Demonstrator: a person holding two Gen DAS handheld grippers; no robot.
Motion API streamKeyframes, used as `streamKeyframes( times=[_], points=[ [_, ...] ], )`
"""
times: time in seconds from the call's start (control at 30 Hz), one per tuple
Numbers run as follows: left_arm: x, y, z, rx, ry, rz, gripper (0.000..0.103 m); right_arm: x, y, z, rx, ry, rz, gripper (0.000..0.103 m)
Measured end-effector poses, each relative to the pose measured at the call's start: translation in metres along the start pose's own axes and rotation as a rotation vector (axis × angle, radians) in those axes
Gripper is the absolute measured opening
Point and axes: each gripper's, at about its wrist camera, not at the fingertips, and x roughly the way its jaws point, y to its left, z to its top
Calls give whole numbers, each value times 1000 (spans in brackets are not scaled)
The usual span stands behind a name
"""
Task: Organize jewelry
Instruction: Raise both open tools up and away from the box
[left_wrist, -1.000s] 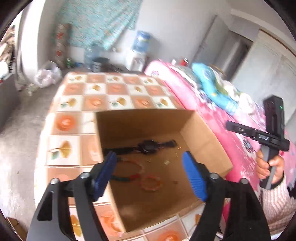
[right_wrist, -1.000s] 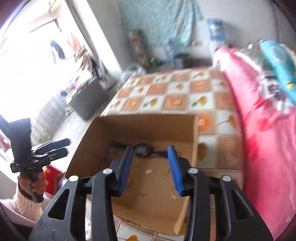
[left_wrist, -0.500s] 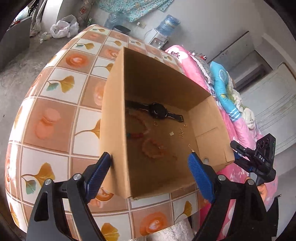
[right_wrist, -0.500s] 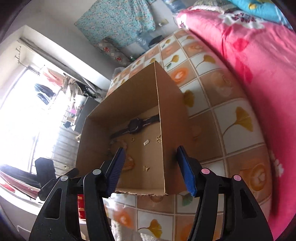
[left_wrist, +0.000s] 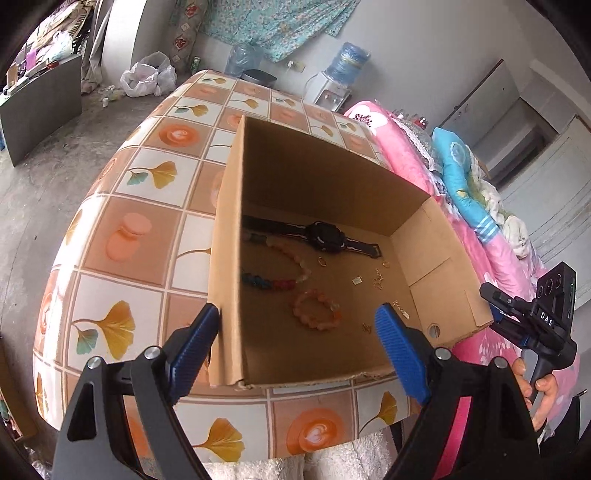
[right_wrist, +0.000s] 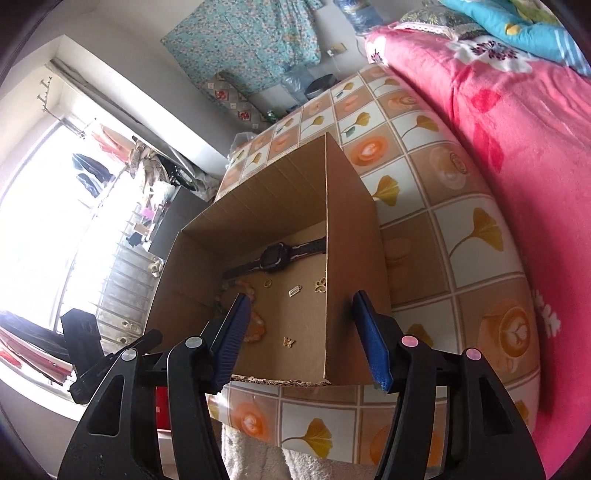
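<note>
You have both grippers over an open cardboard box (left_wrist: 325, 184) on the tiled table (left_wrist: 140, 236), with the jewelry loose on the box floor. Your left gripper (left_wrist: 299, 354) has its fingers wide apart, straddling the box's left wall with nothing pinched. Your right gripper (right_wrist: 301, 338) also stands with fingers apart, one on each side of the right wall, gripping nothing.

The black watch (left_wrist: 327, 238) lies by the far wall. It looks stiff enough at the case to take across its body. The bead necklace (left_wrist: 284, 266) and orange bead bracelet (left_wrist: 316, 310) will probably drape and roll, so pinch a few beads firmly. The small gold pieces (left_wrist: 376, 280) look tiny and slippery; expect them to skid on the cardboard.
</note>
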Motion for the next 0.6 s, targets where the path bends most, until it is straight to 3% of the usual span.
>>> streamKeyframes(
  times=[0.6],
  points=[
    [-19, 6, -51, -2, -49, 5, 84, -12, -7, -43, 3, -19, 5, 56]
  ],
)
